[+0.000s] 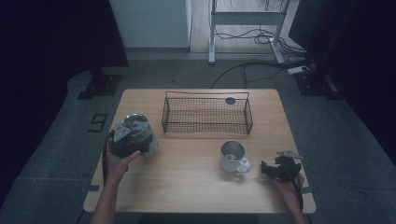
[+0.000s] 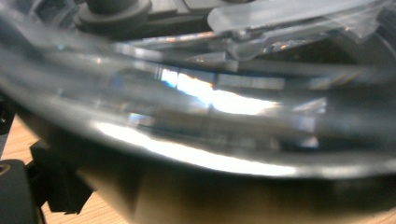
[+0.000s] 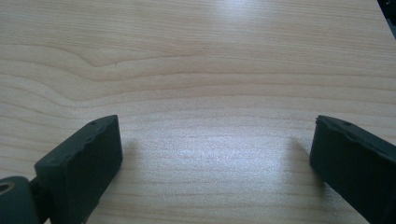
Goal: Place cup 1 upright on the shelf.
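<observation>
Glass jar with a grey lid sits in the left gripper, at the left of the high view, tilted so that its lidded top leans up and away toward the wire basket. In the left gripper view the jar's clear wall lies right against the lens, with light wood showing beneath it at the lower left corner, so the jar looks lifted off the table rather than resting on it, though the contact underneath is hidden. From the high view the jaws are clamped on the jar's lower body, with the person's left hand wrapped around the gripper behind it.

Nearest the bottom edge of the high view, at lower right, the right gripper lies low over the table. Its own view shows both black jaws spread wide apart with nothing between them, just bare wood grain. Just to its left in the high view stands a metal mug, upright, handle pointing toward the lower right, close to the right gripper but not touching it.

Farther up the frame, the basket stands across the middle of the table, its long axis running left to right. It lies up and to the right of the jar, well nearer the left hand than the right. My judgement is that the coming move turns on that: the jar's long axis now leans toward the basket's near left corner, so it must clear the near rim before going down.
</observation>
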Tool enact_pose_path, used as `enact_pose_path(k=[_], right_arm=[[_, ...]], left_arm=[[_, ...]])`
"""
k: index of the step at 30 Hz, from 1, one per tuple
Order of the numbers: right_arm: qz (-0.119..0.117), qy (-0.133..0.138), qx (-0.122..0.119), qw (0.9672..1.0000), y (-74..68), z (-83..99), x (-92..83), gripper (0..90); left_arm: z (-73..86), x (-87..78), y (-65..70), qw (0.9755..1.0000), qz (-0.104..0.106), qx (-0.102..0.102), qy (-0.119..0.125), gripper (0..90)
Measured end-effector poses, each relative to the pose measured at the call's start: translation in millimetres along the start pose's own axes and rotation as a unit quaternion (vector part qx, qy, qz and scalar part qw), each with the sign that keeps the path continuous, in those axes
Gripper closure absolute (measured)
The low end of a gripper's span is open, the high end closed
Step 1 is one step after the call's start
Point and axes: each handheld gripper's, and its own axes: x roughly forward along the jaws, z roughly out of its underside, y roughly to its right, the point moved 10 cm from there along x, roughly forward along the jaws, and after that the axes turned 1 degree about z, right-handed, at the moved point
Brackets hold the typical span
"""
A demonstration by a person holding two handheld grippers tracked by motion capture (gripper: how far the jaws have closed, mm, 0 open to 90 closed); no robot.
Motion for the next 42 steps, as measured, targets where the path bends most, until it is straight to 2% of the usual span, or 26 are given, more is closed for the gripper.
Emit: enact_pose_path(k=[17, 42], right_arm=[[0.000, 0.000, 0.000, 1.0000, 0.0, 0.0, 0.0, 2.4], [0.000, 0.000, 0.000, 1.0000, 0.0, 0.0, 0.0, 2.4]], left_arm=[[-24.0, -17.6, 5.3, 0.9997, 0.003, 0.004, 0.024, 4.4], [-41.1, -14.8, 20.0, 0.9993, 0.014, 0.004, 0.034, 4.4]])
